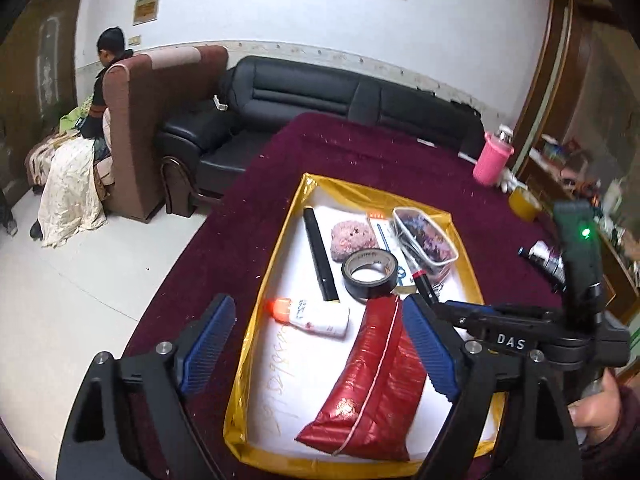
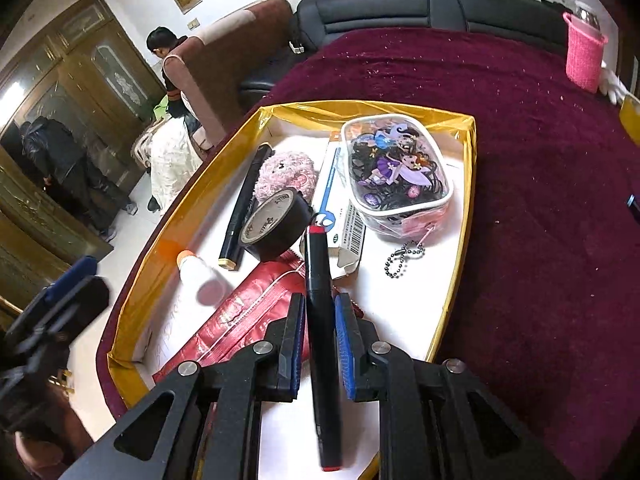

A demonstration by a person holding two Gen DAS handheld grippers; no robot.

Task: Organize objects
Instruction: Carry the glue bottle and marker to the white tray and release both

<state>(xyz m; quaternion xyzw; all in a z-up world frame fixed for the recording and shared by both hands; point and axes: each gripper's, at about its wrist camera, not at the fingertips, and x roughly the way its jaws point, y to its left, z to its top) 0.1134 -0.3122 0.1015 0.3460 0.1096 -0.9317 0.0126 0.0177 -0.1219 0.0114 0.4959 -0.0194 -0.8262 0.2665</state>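
Observation:
A gold-edged tray (image 1: 280,248) (image 2: 168,216) lies on the maroon cloth. In it are a red packet (image 1: 372,384) (image 2: 240,320), a black tape roll (image 1: 370,274) (image 2: 276,224), a black pen (image 1: 320,254) (image 2: 244,204), a white bottle with an orange cap (image 1: 312,316) (image 2: 200,276), a pink fuzzy toy (image 1: 352,238) (image 2: 286,174), a blue-white box (image 2: 340,216) and a clear cartoon pouch (image 1: 426,242) (image 2: 396,176). My right gripper (image 2: 318,304) (image 1: 424,300) is shut on a black marker with red ends (image 2: 320,320) above the tray. My left gripper (image 1: 316,344) is open and empty over the tray's near end.
A pink knit holder (image 1: 492,158) (image 2: 582,60) and a yellow item (image 1: 524,202) stand at the table's far right. A dark tube (image 1: 544,256) lies right of the tray. A black sofa (image 1: 320,96), a brown armchair and a seated person are beyond the table.

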